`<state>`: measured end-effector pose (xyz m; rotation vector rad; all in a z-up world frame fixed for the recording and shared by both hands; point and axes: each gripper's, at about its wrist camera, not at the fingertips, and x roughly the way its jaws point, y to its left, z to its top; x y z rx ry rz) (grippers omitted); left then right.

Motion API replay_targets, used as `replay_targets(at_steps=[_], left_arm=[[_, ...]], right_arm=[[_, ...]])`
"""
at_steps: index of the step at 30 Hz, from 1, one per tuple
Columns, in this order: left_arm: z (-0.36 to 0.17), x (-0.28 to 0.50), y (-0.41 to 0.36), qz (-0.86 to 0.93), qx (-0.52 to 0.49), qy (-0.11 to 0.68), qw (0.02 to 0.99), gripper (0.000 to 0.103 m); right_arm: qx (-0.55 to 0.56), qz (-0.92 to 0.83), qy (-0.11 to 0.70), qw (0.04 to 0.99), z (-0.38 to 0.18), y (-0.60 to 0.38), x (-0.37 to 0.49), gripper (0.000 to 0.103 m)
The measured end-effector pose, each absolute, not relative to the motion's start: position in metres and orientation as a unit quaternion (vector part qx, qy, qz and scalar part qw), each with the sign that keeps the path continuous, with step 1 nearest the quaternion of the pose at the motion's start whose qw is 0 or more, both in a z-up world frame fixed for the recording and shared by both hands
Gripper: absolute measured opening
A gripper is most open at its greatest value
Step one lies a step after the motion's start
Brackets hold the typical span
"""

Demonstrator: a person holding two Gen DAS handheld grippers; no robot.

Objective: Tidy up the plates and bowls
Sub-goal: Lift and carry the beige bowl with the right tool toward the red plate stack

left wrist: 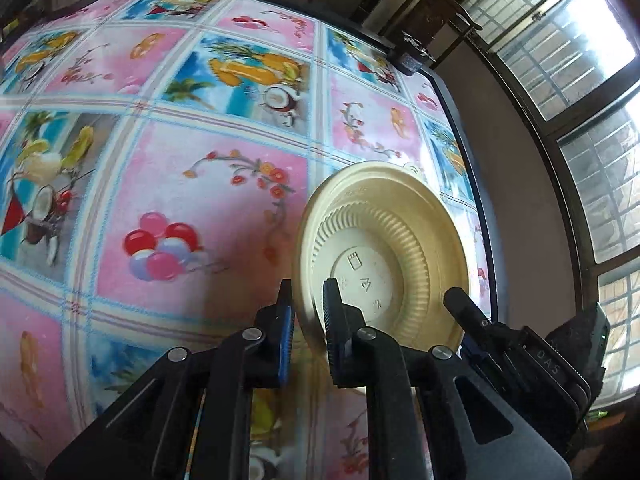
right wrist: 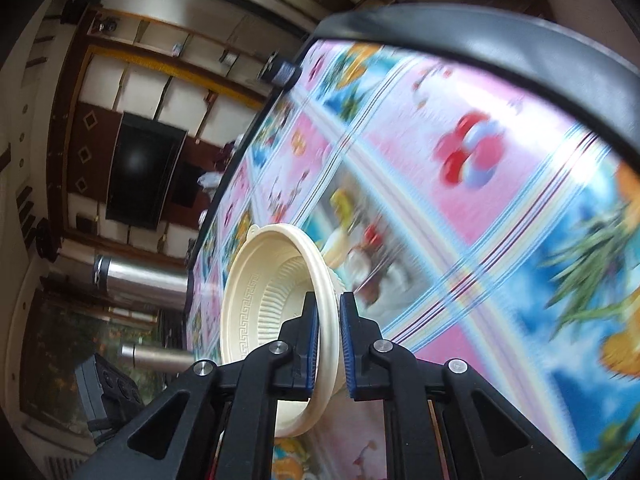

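Two tongs (left wrist: 306, 308) (right wrist: 329, 320) pinch one cream plate's (left wrist: 384, 248) rim above the desk (left wrist: 200, 160); uneven pulling could crack it.

The left wrist camera looked forward along its jaws, down and across the desk (left wrist: 208, 184) toward its far edge and the windows (left wrist: 592, 80), close above the cloth. The right wrist camera was rolled sideways, facing along the desk (right wrist: 460, 184) toward a wall with a dark screen (right wrist: 140, 168). Both views shared the patterned desk top.
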<state>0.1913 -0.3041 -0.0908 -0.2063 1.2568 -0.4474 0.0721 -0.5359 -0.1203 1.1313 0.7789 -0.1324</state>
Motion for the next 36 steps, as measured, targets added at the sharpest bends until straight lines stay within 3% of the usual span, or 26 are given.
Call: replay_targets(at_steps=[20, 36], left_arm=[[-0.087, 0.095, -0.041, -0.124, -0.174, 0.587, 0.781, 0.012], [-0.086, 0.072, -0.008, -0.133, -0.187, 0.585, 0.778, 0.012]], right_arm=[[0.362, 0.115, 0.492, 0.783, -0.105, -0.285, 0.062, 0.010], [0.359, 0.112, 0.508, 0.775, -0.105, -0.261, 0.033, 0.009]])
